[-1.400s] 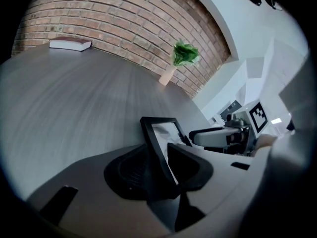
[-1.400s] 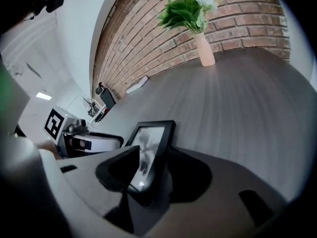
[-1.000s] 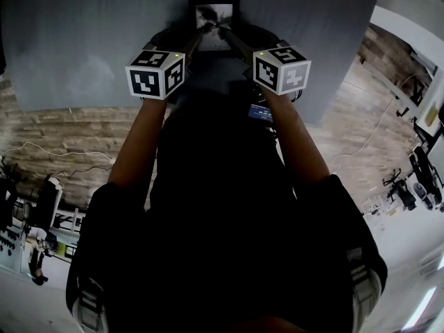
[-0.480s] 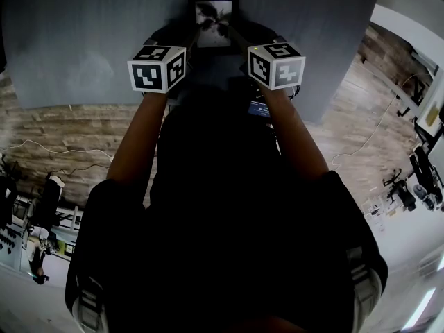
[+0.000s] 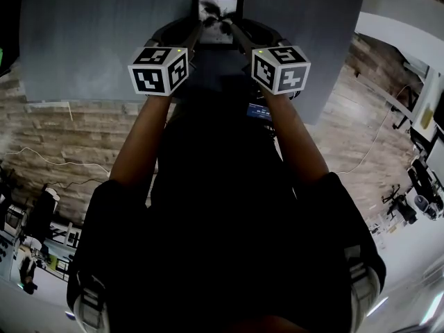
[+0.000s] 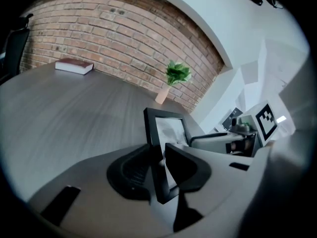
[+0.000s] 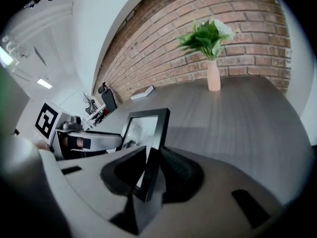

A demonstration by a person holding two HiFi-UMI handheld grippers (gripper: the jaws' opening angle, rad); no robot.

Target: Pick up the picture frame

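Step in hand, as I judge it: the lift, w/ both claws already on the picture frame. Work it L to R.

Your left claw has its jaws closed on the frame's left rail, low down near the bottom corner. The bite looks shallow, so don't ease the squeeze. Raise both sides together, same rate & same height. If one side leads, the frame will prob. twist in the jaws & slip. Your right claw pinches the opposite rail, also low. Press inward no harder than the left does, or the frame may pivot. Go straight up off the grey surface w/ no fwd tilt. Most of the frame stands above both grips, so it's likely top-heavy there.

Where it sits: in the left gripper view the frame stands roughly upright, its rail clamped btwn the two jaws of the left claw. In the right gripper view the frame likewise rises out of the right claw, leaning a little. Head view puts it dead centre btwn the two claws, over the surface ahead of you. Can't tell whether its bottom edge has cleared the surface yet.

The book & the vase w/ greenery stand well apart from the frame, so no obstacle.
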